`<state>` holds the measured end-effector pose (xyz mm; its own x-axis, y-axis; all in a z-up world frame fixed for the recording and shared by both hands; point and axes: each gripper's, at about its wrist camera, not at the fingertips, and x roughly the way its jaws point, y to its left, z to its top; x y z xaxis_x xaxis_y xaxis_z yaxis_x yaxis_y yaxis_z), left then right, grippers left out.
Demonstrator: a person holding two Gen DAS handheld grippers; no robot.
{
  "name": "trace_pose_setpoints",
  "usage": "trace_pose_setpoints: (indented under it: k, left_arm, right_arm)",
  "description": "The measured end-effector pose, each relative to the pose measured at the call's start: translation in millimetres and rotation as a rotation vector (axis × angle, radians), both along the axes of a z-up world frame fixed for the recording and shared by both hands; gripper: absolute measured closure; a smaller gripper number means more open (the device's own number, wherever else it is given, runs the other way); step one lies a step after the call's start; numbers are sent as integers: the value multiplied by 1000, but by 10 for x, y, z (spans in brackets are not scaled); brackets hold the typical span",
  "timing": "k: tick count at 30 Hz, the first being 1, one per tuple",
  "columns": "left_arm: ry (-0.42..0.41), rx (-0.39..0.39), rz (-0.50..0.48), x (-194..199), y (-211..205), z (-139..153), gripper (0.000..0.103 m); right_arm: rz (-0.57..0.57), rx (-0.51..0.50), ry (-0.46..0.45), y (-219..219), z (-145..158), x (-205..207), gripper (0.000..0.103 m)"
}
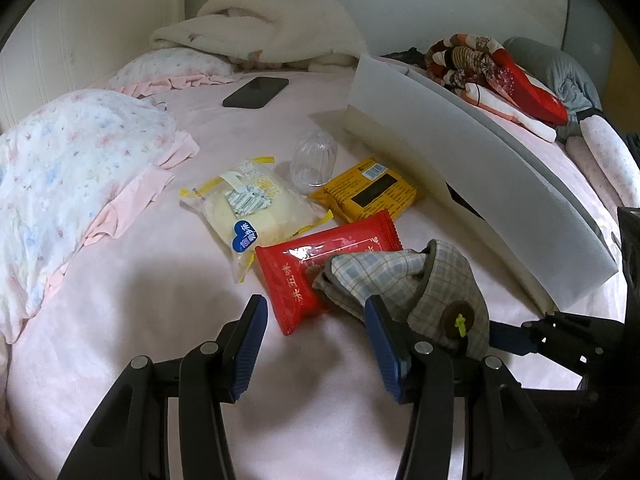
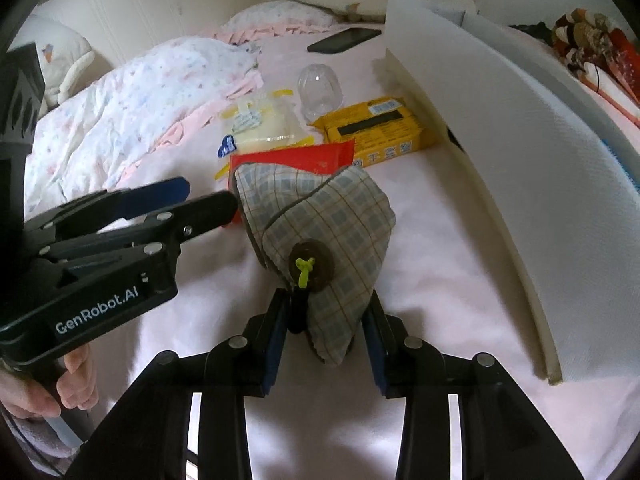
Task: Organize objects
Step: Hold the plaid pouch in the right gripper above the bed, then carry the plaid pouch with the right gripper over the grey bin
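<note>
A blue-and-cream plaid cloth pouch (image 2: 332,232) with a brown button and green tie is held up above the pink bed sheet. My right gripper (image 2: 326,330) is shut on its near end. The pouch also shows in the left wrist view (image 1: 404,280), just past my left gripper (image 1: 314,324), which is open with its right finger against the cloth. In the right wrist view the left gripper (image 2: 208,196) reaches in from the left and touches the pouch's far edge. Behind lie a red snack packet (image 1: 320,264), a yellow packet (image 1: 368,192), a clear bread packet (image 1: 248,208) and a clear plastic cup (image 1: 314,162).
A long white box with a raised lid (image 1: 480,160) stands to the right. A black phone (image 1: 256,92) lies farther back. Floral pillows (image 1: 68,176) are on the left, folded blankets (image 1: 260,32) at the head, and patterned red cloth (image 1: 504,72) behind the box.
</note>
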<state>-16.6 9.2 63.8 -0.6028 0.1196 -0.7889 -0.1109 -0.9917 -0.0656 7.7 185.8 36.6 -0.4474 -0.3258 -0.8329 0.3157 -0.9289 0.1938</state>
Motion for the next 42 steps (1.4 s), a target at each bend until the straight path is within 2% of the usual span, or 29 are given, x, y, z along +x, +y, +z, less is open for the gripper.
trace_pose_setpoints:
  k: [3, 9, 19, 20, 23, 24, 27, 31, 34, 36, 38, 40, 42]
  left_arm:
    - [-1, 1, 1, 3, -10, 7, 54]
    - [-4, 7, 2, -4, -22, 15, 54]
    - [-12, 30, 12, -21, -69, -20, 54]
    - [-16, 26, 13, -28, -72, -36, 54]
    - [-49, 15, 21, -65, -91, -126, 54]
    - [-62, 16, 24, -75, -98, -158, 54]
    - [-94, 9, 56, -99, -136, -271, 54]
    - [-169, 11, 112, -151, -228, -466, 54]
    - [-120, -36, 103, -108, -167, -487, 48]
    - [-121, -20, 96, -98, -131, -502, 33]
    - [-159, 14, 61, -138, -91, -519, 10]
    - [-209, 6, 37, -191, -33, -531, 5]
    - [-224, 4, 31, -201, -20, -531, 5]
  right_arm:
    - [5, 9, 6, -49, -72, -55, 73]
    - [13, 40, 36, -129, -69, -61, 79]
    - [-42, 27, -17, -135, -231, -136, 72]
    - [-39, 21, -22, -132, -242, -139, 68]
    - [8, -75, -43, -112, -250, -151, 42]
    - [8, -98, -50, -100, -255, -162, 37]
    - [8, -138, -69, -98, -263, -199, 29]
    - [34, -81, -45, -177, -260, -168, 28]
    - [42, -19, -19, -270, -256, -130, 28]
    - [76, 14, -19, -349, -276, -176, 23]
    - [90, 32, -17, -384, -283, -183, 22]
    - [103, 58, -15, -427, -284, -197, 22]
    - [110, 84, -16, -485, -279, -211, 22]
